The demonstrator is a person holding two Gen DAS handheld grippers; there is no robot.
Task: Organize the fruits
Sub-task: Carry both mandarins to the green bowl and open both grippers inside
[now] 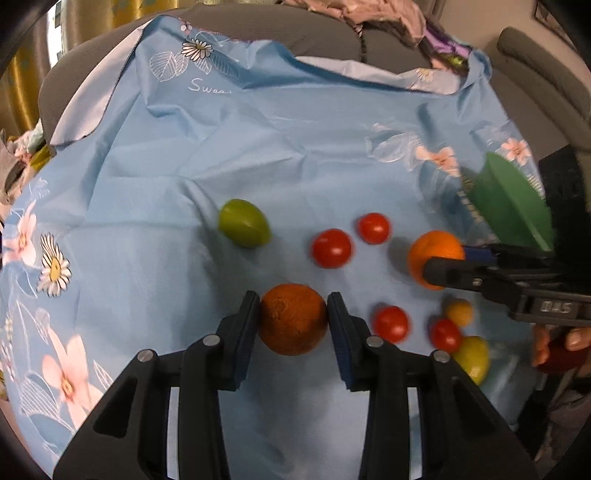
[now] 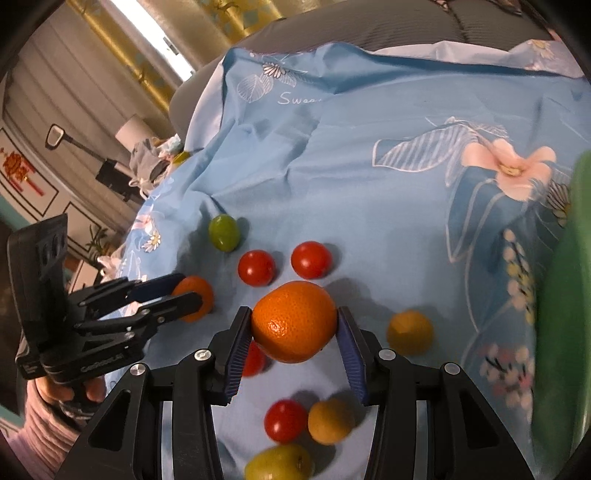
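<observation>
My left gripper [image 1: 292, 317] is shut on a dull orange fruit [image 1: 292, 319], held just above the blue floral cloth [image 1: 258, 147]; it also shows in the right wrist view [image 2: 194, 297]. My right gripper [image 2: 294, 325] is shut on a bright orange [image 2: 294, 321] and holds it above the cloth; it shows in the left wrist view [image 1: 434, 264]. Red tomatoes [image 1: 331, 248] [image 1: 373, 228] [image 1: 390, 324], a green fruit [image 1: 243, 228] and small yellow fruits [image 2: 410, 332] [image 2: 330, 421] lie scattered on the cloth.
A green bowl [image 1: 513, 206] stands at the right edge, also in the right wrist view [image 2: 569, 295]. A grey sofa [image 1: 314, 33] lies under and behind the cloth. Another green fruit [image 2: 280, 463] lies near the front.
</observation>
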